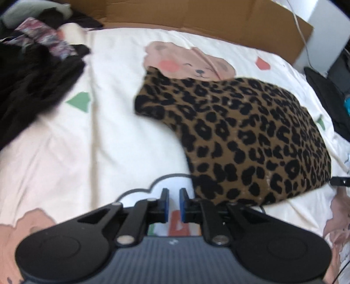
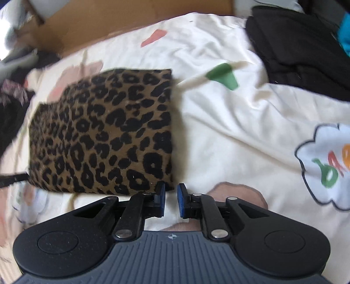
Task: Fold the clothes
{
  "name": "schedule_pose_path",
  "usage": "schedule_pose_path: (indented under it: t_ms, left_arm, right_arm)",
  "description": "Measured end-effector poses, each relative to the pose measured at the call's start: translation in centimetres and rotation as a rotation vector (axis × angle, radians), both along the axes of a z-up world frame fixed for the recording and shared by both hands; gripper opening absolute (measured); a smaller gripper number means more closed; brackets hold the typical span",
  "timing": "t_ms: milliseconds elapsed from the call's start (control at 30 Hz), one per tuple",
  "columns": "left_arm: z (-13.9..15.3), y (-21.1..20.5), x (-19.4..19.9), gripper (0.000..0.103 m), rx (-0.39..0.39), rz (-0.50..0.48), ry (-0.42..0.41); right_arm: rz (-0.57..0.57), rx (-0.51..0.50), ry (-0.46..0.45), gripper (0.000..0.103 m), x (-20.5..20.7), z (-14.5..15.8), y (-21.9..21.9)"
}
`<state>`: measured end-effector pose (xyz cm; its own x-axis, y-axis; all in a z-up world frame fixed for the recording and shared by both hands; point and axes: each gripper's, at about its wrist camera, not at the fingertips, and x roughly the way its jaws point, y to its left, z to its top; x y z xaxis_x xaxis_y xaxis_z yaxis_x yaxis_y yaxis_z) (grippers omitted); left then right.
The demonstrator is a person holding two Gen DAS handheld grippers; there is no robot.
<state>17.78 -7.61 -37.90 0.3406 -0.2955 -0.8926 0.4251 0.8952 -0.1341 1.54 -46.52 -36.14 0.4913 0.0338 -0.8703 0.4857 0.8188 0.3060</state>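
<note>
Leopard top (image 1: 251, 139) is lying folded on the sheet (image 1: 113, 139), both claws w/ a narrow gap, holding nothing. Left gripper (image 1: 174, 204) view is showing a clothes pile (image 1: 32, 87) far left; right gripper (image 2: 171, 202) view is showing black clothes (image 2: 301, 54) far right.

place: home bedroom | surface: bed with white cartoon-print duvet (image 1: 113, 122), bear and cloud motifs | around: loose heap of dark clothes (image 1: 32, 87), folded black garments (image 2: 301, 56), brown cardboard (image 1: 196, 15) along the far edge
</note>
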Motion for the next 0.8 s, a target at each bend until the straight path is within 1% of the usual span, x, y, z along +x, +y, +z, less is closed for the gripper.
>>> schedule_pose_path:
  t_ms: [100,133,167,200,233,267,300,433,533,633,667,700,733,767,800]
  left_arm:
    - [0.8,0.9,-0.2,0.01,-0.037,0.018,-0.005]
    - [1.1,1.2,-0.3,0.013,-0.058,0.024,-0.004]
    - [1.3,1.4,-0.3,0.019,-0.083,0.032,-0.001]
    - [1.4,1.6,-0.4,0.021,-0.113,0.04,0.004]
    - [1.3,1.6,-0.4,0.027,-0.134,0.043,0.014]
    - [1.2,1.5,-0.3,0.031,-0.155,0.045,0.024]
    - [0.9,1.2,-0.2,0.033,-0.17,0.039,0.04]
    - [-0.4,0.3,-0.2,0.034,-0.187,0.022,0.07]
    - [-1.4,0.3,-0.2,0.034,-0.198,0.038,0.1]
    - [-1.9,0.2,-0.1,0.034,-0.205,0.03,0.094]
    - [-1.9,0.2,-0.1,0.034,-0.208,0.027,0.092]
    - [-2.0,0.3,0.0,0.034,-0.215,0.028,0.093]
    - [-2.1,0.3,0.0,0.034,-0.222,0.03,0.094]
    - [-2.1,0.5,0.1,0.03,-0.229,0.035,0.098]
    - [-2.1,0.7,0.2,0.025,-0.235,0.038,0.104]
  right_arm:
    - [-0.043,0.096,-0.045,0.017,-0.8,0.0,-0.6]
    - [-0.058,0.128,-0.053,0.018,-1.0,-0.2,-0.8]
    - [-0.073,0.16,-0.062,0.021,-1.1,-0.4,-0.9]
    - [-0.086,0.189,-0.065,0.029,-1.2,-0.8,-1.0]
    - [-0.1,0.211,-0.069,0.034,-1.2,-1.1,-1.1]
    - [-0.116,0.229,-0.078,0.042,-1.2,-1.3,-1.1]
    - [-0.133,0.247,-0.089,0.043,-1.3,-1.7,-1.1]
    - [-0.187,0.309,-0.11,0.043,-1.3,-2.9,-1.4]
    - [-0.221,0.343,-0.13,0.043,-1.4,-3.6,-1.6]
    - [-0.272,0.392,-0.159,0.042,-1.5,-4.5,-2.1]
    - [-0.293,0.412,-0.167,0.039,-1.6,-4.7,-2.3]
    - [-0.31,0.431,-0.171,0.027,-1.6,-4.9,-2.5]
    - [-0.313,0.434,-0.174,0.025,-1.6,-4.8,-2.6]
    - [-0.313,0.433,-0.177,0.022,-1.7,-4.6,-2.6]
    - [-0.313,0.432,-0.179,0.018,-1.7,-4.4,-2.7]
